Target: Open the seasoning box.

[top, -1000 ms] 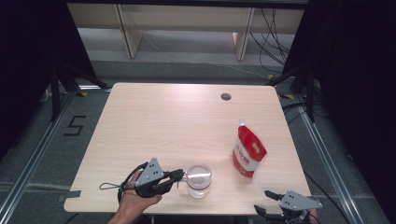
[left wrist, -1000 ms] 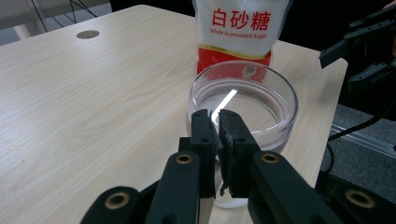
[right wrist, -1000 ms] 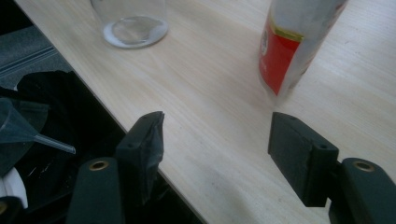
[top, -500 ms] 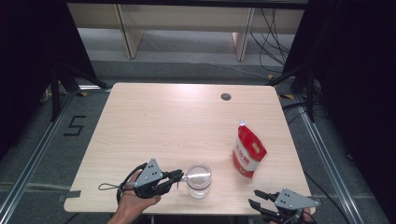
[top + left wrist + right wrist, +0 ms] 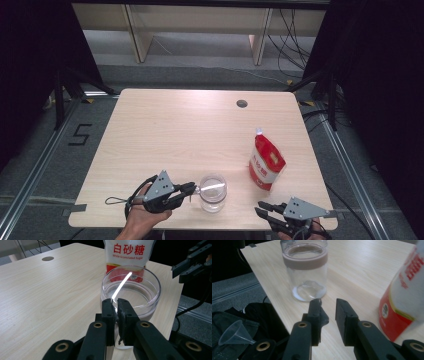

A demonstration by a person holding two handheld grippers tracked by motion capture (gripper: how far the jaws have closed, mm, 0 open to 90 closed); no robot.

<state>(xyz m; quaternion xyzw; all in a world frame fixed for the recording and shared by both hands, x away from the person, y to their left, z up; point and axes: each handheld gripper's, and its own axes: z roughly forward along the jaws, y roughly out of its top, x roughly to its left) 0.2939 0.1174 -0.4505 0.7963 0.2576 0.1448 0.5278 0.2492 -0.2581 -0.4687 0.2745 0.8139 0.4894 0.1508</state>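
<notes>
A clear glass jar [image 5: 212,194] stands near the table's front edge, with a little white powder on its bottom [image 5: 308,291]. A thin white stick [image 5: 122,285] leans in the jar. My left gripper [image 5: 191,190] lies just left of the jar, shut on the stick's near end [image 5: 114,303]. A red and white sugar bag [image 5: 265,162] stands upright to the right of the jar. My right gripper [image 5: 260,209] hovers at the front edge below the bag, pointing left toward the jar. Its jaws [image 5: 329,302] have just been closing; a narrow gap is left, with nothing in it.
A round cable hole [image 5: 242,103] sits at the table's far side. A small clear funnel [image 5: 234,336] lies on dark cloth below the table edge, in the right gripper view. Wooden shelving [image 5: 200,30] stands behind the table. Black frames flank both sides.
My right gripper has slid left along the front edge toward the jar, and its jaws have drawn closer together. The left gripper, stick, jar and bag have kept still.
</notes>
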